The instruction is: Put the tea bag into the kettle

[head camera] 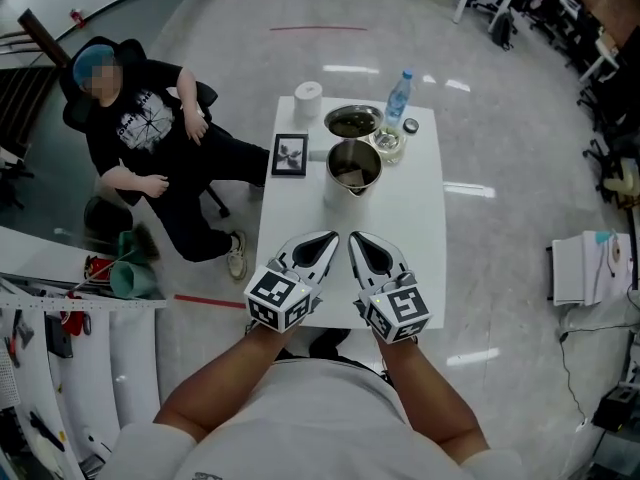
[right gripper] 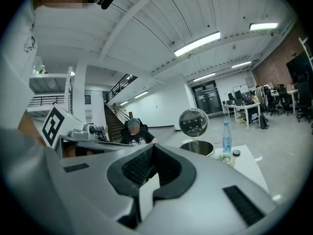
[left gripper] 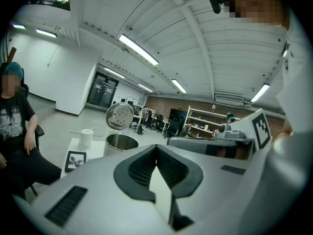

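White table (head camera: 420, 228) has the kettle (head camera: 353, 165) lid-up at its far end; left gripper (head camera: 330, 238) and right gripper (head camera: 356, 238) hover on the near side of the kettle, jaws fully closed, empty. No tea bag discernible; a dark patch inside the kettle may be it, so progress is unclear.

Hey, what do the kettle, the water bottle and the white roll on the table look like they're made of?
Kettle: looks like stainless steel with a polished finish; its raised lid gives mirror-like reflections.
Water bottle: probably clear plastic, see-through, with a blue cap.
White roll: seems to be paper, tissue or towel; matte white with no shine.
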